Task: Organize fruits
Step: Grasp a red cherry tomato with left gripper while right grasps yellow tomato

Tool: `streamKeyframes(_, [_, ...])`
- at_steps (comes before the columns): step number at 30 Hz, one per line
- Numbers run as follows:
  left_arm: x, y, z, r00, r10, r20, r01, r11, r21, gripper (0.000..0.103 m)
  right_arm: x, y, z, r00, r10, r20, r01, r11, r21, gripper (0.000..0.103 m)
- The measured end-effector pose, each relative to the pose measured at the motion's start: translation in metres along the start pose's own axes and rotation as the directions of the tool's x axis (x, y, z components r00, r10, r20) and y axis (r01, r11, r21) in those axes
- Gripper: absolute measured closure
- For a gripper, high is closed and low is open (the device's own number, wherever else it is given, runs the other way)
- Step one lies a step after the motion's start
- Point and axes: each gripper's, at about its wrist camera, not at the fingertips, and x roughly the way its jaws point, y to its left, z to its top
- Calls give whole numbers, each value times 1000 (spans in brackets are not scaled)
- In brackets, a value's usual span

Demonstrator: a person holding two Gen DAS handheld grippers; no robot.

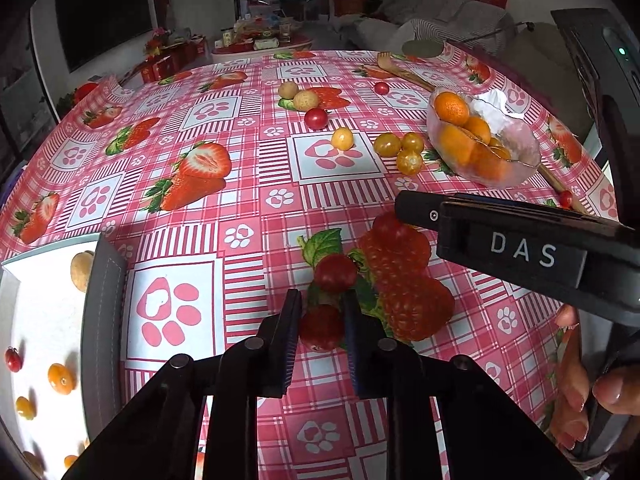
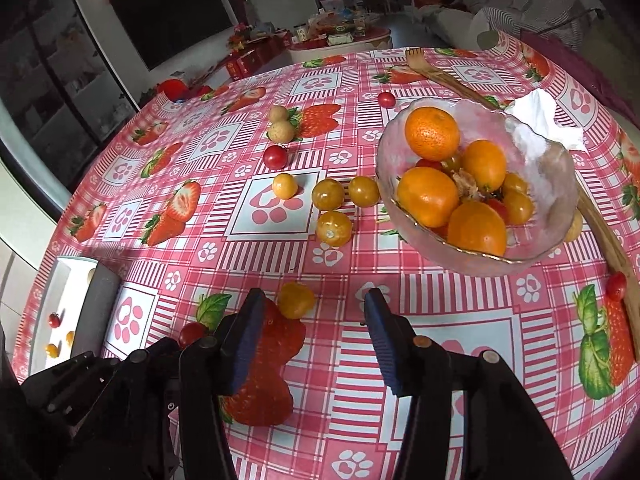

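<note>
Pink-checked oilcloth printed with strawberries and paw marks covers the round worktop [image 1: 248, 184], with a living room beyond. At the near edge the left gripper [image 1: 322, 326] has its fingers [image 1: 290, 334] closed on a red cherry tomato [image 1: 322, 328], pads pressing both its sides; a second red tomato [image 1: 335, 273] lies just past it on the cloth.

The right gripper [image 2: 314, 338] has its fingers [image 2: 382, 340] parted with nothing between the pads. A yellow-orange tomato [image 2: 296, 300] lies loose just beyond the tip of its left finger.

Left of the left gripper sits a white tray [image 1: 28, 320] holding a few small red and orange fruits. Farther out in the middle of the worktop lie three yellow tomatoes in a cluster [image 2: 334, 208], a single yellow one [image 2: 285, 186], a red one [image 2: 275, 157] and two tan longans [image 2: 280, 124], and a small red tomato [image 2: 386, 99] lies alone at the far side.

To the right a glass bowl [image 2: 540, 240] holds oranges [image 2: 432, 133] and smaller fruits, with a crumpled white tissue [image 2: 548, 120] behind it and a long wooden backscratcher [image 2: 600, 228] running alongside. One red tomato [image 2: 616, 286] rests against that stick.
</note>
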Motion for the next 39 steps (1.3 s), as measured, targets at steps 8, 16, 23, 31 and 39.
streamKeyframes(8, [-2, 2, -1, 1000, -17, 6, 17, 1000, -6, 81, -2, -4, -2, 994, 98, -39, -96, 994, 43, 87])
streamKeyframes(16, [-4, 5, -5, 1000, -25, 11, 26, 1000, -13, 81, -26, -15, -38, 990, 118, -71, -115, 992, 43, 96])
streamKeyframes(23, [-5, 5, -6, 1000, -23, 11, 23, 1000, -12, 81, -29, -5, -39, 999, 21, -38, -24, 997, -70, 56])
streamKeyframes(31, [-4, 6, -5, 1000, -25, 9, 25, 1000, -13, 81, -6, 7, -16, 999, -44, 7, 45, 983, -180, 56])
streamKeyframes(39, [-3, 6, -4, 999, -31, 16, 31, 999, -7, 81, -4, 17, -17, 999, 17, -28, -21, 983, -180, 83])
